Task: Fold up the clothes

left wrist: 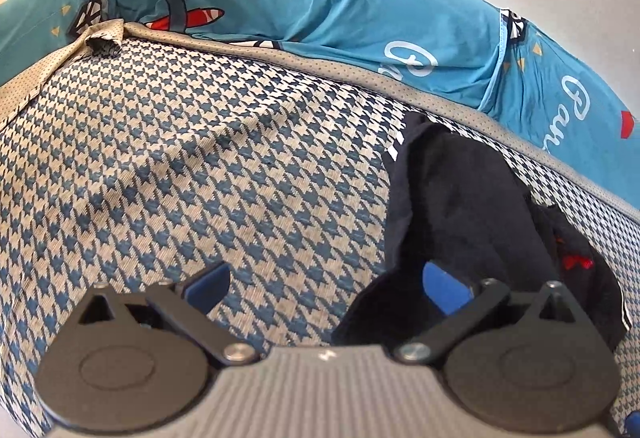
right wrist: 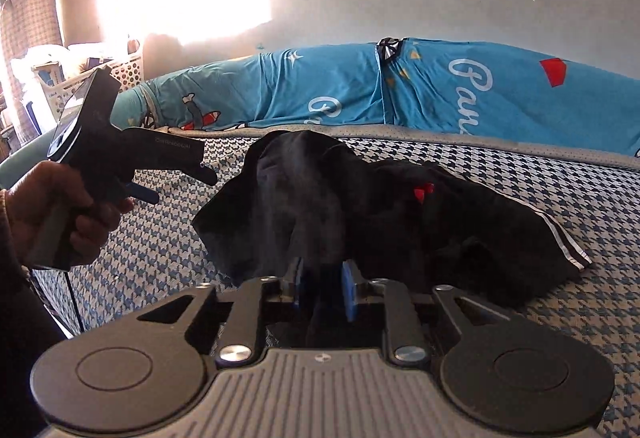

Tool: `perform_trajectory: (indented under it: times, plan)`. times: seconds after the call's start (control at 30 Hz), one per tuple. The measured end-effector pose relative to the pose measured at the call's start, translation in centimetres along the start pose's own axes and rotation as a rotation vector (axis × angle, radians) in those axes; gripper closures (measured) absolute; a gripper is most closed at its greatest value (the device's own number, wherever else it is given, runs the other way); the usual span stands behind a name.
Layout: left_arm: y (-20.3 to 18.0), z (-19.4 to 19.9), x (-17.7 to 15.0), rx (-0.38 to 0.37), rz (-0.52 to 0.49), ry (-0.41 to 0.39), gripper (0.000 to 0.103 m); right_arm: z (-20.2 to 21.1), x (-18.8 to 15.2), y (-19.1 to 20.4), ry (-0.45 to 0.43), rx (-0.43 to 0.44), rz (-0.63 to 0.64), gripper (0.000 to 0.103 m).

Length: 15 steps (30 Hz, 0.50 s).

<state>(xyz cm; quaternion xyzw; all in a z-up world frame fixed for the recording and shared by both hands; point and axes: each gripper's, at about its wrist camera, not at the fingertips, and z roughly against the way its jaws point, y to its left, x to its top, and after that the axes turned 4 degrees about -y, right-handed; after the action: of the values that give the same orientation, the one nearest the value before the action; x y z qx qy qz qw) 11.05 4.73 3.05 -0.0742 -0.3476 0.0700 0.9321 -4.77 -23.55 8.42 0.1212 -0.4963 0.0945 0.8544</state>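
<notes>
Across the lower half of the left wrist view, the left gripper [left wrist: 326, 288] stands wide open, gripping nothing, its right finger against the black garment [left wrist: 460, 205] heaped at centre right on the houndstooth mattress [left wrist: 200, 157]. At the bottom centre of the right wrist view, the right gripper [right wrist: 322, 284] is narrowly parted with a fold of black cloth between its pads; whether they press it I cannot tell. The garment looks light, limp and bunched; the striped hem at far right seems the surest hold.

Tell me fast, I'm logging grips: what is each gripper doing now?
Left gripper: open, empty, beside the black garment.
Right gripper: part open, black garment between its pads; a firm grip cannot be told.
</notes>
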Motion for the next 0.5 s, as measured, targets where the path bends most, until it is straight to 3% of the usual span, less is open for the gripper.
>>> perform_trajectory:
  times: [0.23,0.5]
  plan:
    - [-0.1,-2.2,-0.8,-0.024,-0.040,0.050,0.000,-0.4,0.2,-0.5,0.000,-0.010,-0.061,0.064]
    - [-1.3,-3.7,-1.7,-0.039,-0.095,0.074,0.000,-0.3,0.5,-3.7,-0.019,-0.071,-0.261,0.064]
